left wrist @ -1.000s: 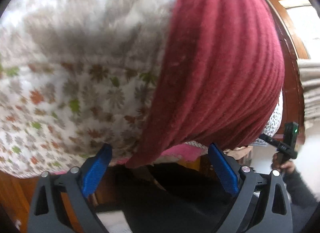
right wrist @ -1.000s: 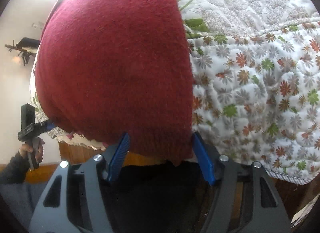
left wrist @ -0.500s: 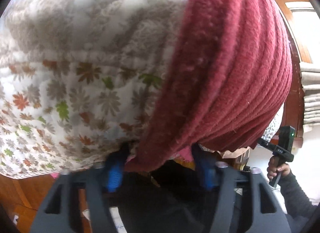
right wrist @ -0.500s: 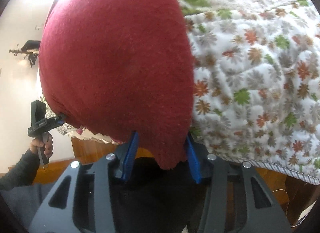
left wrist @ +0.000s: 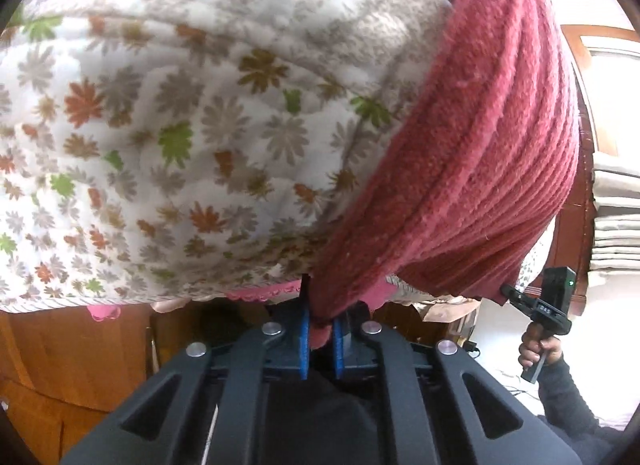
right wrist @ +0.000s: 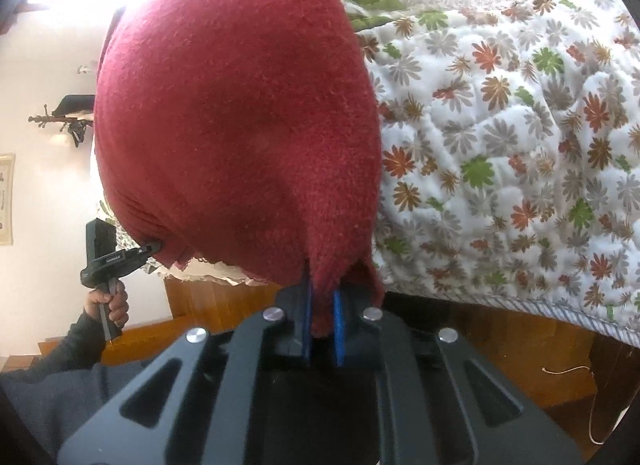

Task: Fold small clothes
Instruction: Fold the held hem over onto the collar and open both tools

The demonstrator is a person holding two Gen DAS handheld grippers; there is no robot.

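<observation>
A dark red knitted garment (left wrist: 480,169) lies on a flowered quilt (left wrist: 180,125) and hangs over the bed's near edge. My left gripper (left wrist: 320,329) is shut on the garment's left corner, cloth pinched between its blue pads. In the right wrist view the same garment (right wrist: 240,125) fills the centre, and my right gripper (right wrist: 322,321) is shut on its other near corner. Each wrist view also shows the other gripper at the garment's far corner: the right one (left wrist: 510,291) and the left one (right wrist: 154,246), each held by a hand.
The quilt (right wrist: 500,145) covers a bed with a wooden frame (left wrist: 72,357). A pink frilled edge (left wrist: 260,295) peeks from under the quilt. Stacked folded linens (left wrist: 616,225) sit at the right. A white wall with a hook rack (right wrist: 68,121) is at the left.
Both grippers were open around the garment's hem a second ago; they have closed and now pinch its two near corners. The cameras have moved in closer to the bed edge.
</observation>
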